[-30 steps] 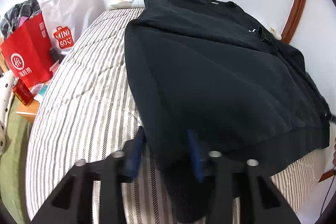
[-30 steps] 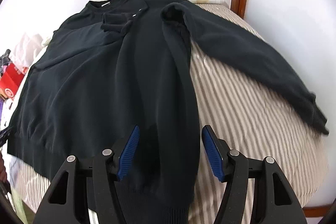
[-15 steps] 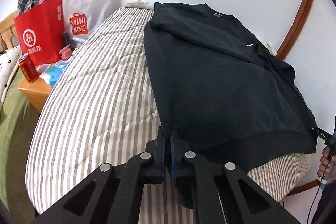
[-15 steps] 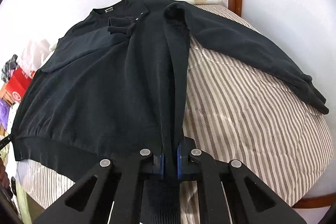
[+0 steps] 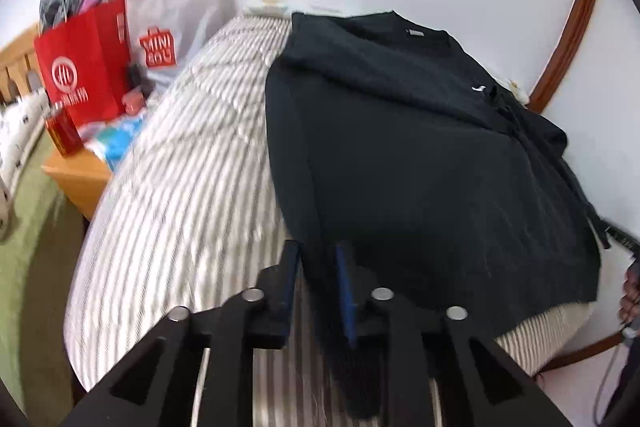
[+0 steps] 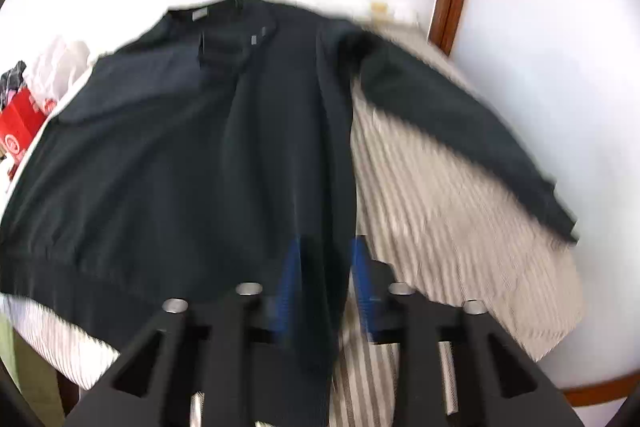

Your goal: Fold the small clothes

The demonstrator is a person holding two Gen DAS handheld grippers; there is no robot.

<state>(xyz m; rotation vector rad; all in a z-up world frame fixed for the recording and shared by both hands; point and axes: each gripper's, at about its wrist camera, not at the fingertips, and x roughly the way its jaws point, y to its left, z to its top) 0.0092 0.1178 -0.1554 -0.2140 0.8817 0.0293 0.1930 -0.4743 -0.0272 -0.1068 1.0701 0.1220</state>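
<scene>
Black sweater [image 5: 420, 163] hem, both grips loosened

I was in a home bedroom: a striped quilted bed [image 5: 180, 195] against white walls, a wooden nightstand [image 5: 76, 175] holding shopping bags [image 5: 84, 67] and a red can [image 5: 62, 135] beside it.

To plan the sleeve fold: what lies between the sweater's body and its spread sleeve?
Only bare striped bedcover between body and sleeve; the right wrist view shows it.
</scene>
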